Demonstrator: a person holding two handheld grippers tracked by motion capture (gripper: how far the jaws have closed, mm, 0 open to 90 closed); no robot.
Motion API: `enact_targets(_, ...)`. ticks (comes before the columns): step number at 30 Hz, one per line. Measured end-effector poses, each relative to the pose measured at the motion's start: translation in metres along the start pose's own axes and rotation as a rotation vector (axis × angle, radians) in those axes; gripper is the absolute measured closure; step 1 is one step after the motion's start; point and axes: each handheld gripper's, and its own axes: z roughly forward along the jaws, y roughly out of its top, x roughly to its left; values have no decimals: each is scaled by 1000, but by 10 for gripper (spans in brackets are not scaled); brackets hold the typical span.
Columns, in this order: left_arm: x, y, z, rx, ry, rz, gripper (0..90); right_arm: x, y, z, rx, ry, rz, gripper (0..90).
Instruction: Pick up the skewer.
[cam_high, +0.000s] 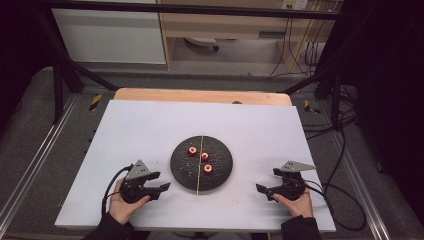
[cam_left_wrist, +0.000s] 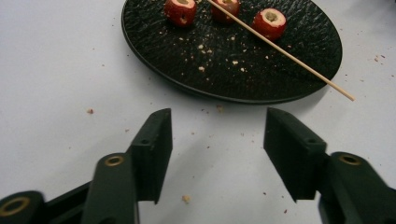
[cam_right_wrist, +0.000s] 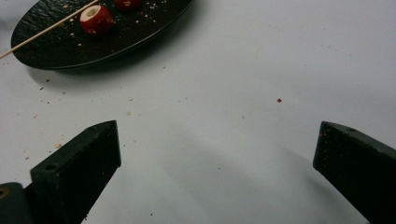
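Lab: black frame rig (cam_high: 60, 75), trailing cables (cam_high: 300, 50)

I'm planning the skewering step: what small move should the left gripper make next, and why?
Probably ease the left gripper forward toward the wooden skewer. Its jaws stand apart with nothing between them, short of the black plate, and the skewer lies across that plate beside three red cored fruits, its tip overhanging the rim.
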Motion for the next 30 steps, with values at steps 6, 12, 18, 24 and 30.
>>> enact_targets(6, -10, 11, 6, -4, -16, 11, 590, 0, 0, 0, -2, -1, -3, 15)
enact_targets(12, -24, 24, 13, -8, -29, 37, 681, 0, 0, -1, -1, -1, -1, 16)
enact_targets(18, -32, 34, 25, 6, -53, 38, 765, 0, 0, 0, 1, -1, 1, 16)
enact_targets(24, -41, 42, 39, 25, -82, 48, 846, 0, 0, 0, 2, -2, 2, 16)
enact_targets(30, -49, 49, 50, 33, -108, 54, 896, 0, 0, -1, 2, -1, 2, 16)
